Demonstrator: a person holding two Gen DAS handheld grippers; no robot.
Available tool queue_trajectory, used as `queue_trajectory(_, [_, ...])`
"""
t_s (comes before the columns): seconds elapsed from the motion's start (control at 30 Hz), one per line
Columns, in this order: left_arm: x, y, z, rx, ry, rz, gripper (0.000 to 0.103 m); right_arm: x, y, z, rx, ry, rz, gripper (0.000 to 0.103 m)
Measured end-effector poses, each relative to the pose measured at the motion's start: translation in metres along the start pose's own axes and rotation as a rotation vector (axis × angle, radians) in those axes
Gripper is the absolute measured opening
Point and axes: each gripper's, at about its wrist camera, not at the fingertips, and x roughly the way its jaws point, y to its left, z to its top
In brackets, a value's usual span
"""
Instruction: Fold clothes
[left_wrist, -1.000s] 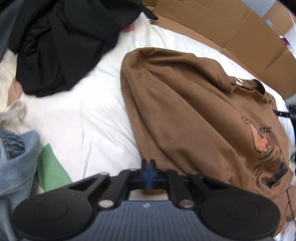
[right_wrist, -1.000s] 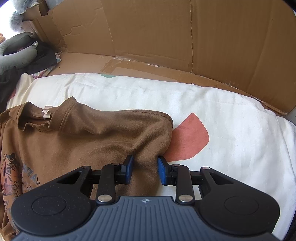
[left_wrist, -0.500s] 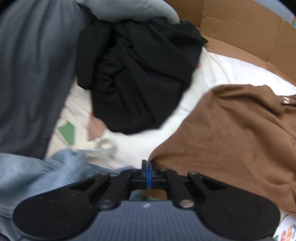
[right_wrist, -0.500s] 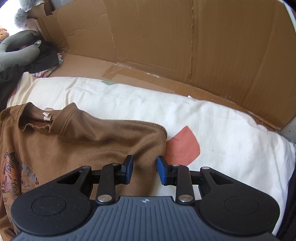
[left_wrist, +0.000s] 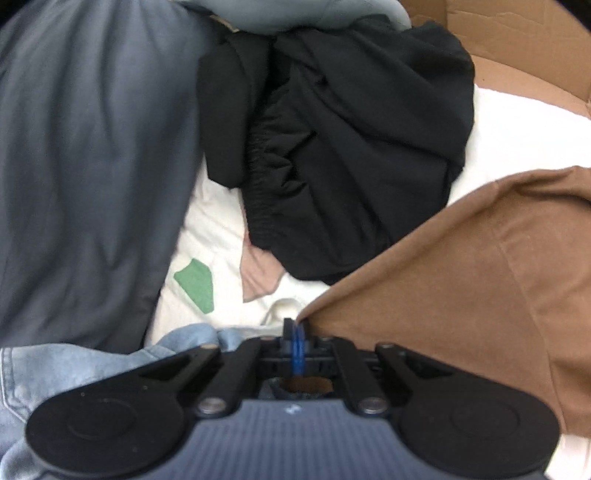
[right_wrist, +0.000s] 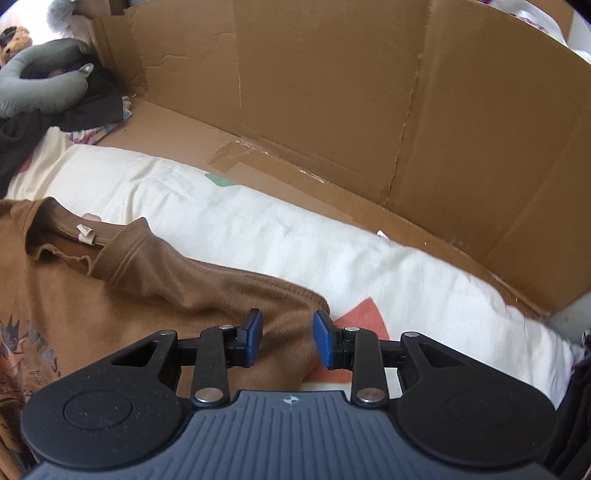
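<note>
One brown shirt (right_wrist: 110, 295) is all you are working, spread on the white bed (right_wrist: 258, 236) with its collar toward the cardboard wall (right_wrist: 332, 92). Since a second ago your left tongs (left_wrist: 295, 338), pinched flat on the shirt's edge, have swung that edge away from the collar and up toward the black clothes pile (left_wrist: 351, 147); the cloth now rises taut from the grip, so I judge a fold or a straightening pull is under way. Your right tongs (right_wrist: 287, 339) have widened slightly and straddle the shirt's shoulder corner, holding nothing. Counted: two tongs, one brown shirt, one black pile, one grey garment (left_wrist: 92, 166) and one denim piece (left_wrist: 74, 362) beside that pile.
</note>
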Motion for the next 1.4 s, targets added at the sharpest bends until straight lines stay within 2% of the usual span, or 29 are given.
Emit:
queue_trajectory(0.13, [-0.005, -0.006, 0.004, 0.025, -0.010, 0.009, 0.015, 0.008, -0.004, 0.003, -0.006, 0.004, -0.008, 0.037])
queue_trajectory(0.2, [-0.011, -0.007, 0.005, 0.021, -0.030, -0.013, 0.020, 0.013, -0.006, 0.003, -0.009, 0.009, -0.010, 0.037])
queue_trajectory(0.27, [-0.018, -0.011, 0.008, 0.026, -0.061, -0.045, 0.030, 0.018, -0.008, 0.002, -0.020, 0.017, -0.017, 0.038])
queue_trajectory(0.33, [-0.022, -0.020, 0.013, 0.042, -0.093, -0.073, 0.036, 0.024, -0.009, 0.002, -0.025, 0.026, -0.024, 0.044])
queue_trajectory(0.5, [-0.025, -0.046, 0.031, 0.064, -0.167, -0.172, 0.037, 0.033, -0.008, 0.004, -0.039, 0.029, -0.002, 0.046])
queue_trajectory(0.57, [-0.021, -0.059, 0.040, 0.076, -0.184, -0.203, 0.041, 0.035, -0.002, 0.005, -0.074, 0.030, 0.001, 0.046])
queue_trajectory(0.67, [-0.014, -0.080, 0.054, 0.095, -0.206, -0.227, 0.041, 0.036, 0.004, 0.005, -0.126, 0.031, -0.004, 0.045])
queue_trajectory(0.73, [-0.008, -0.091, 0.061, 0.104, -0.217, -0.238, 0.041, 0.034, 0.003, 0.006, -0.122, 0.031, 0.005, 0.034])
queue_trajectory(0.8, [0.001, -0.099, 0.066, 0.110, -0.216, -0.251, 0.041, 0.032, 0.003, 0.005, -0.119, 0.032, 0.015, 0.011])
queue_trajectory(0.9, [0.012, -0.109, 0.069, 0.131, -0.210, -0.274, 0.041, 0.026, 0.007, 0.005, -0.147, 0.021, -0.002, 0.006])
queue_trajectory(1.0, [0.023, -0.116, 0.070, 0.131, -0.184, -0.258, 0.037, 0.016, 0.007, 0.011, -0.137, -0.012, -0.025, 0.005])
queue_trajectory(1.03, [0.026, -0.118, 0.069, 0.130, -0.170, -0.258, 0.030, 0.013, 0.008, 0.014, -0.143, -0.023, -0.033, 0.005])
queue_trajectory(1.1, [0.026, -0.123, 0.066, 0.165, -0.176, -0.248, 0.009, 0.005, 0.008, 0.020, -0.149, -0.036, -0.046, 0.005])
queue_trajectory(1.13, [0.024, -0.125, 0.064, 0.176, -0.186, -0.241, 0.006, 0.002, 0.008, 0.024, -0.147, -0.040, -0.051, 0.005])
queue_trajectory(1.2, [0.019, -0.123, 0.063, 0.175, -0.214, -0.226, 0.005, -0.002, 0.009, 0.031, -0.146, -0.048, -0.066, 0.005])
queue_trajectory(1.3, [0.008, -0.112, 0.067, 0.115, -0.263, -0.216, 0.005, -0.005, 0.011, 0.042, -0.146, -0.060, -0.095, 0.005])
queue_trajectory(1.4, [0.006, -0.109, 0.073, 0.095, -0.271, -0.208, 0.005, -0.008, 0.013, 0.053, -0.146, -0.071, -0.124, 0.005])
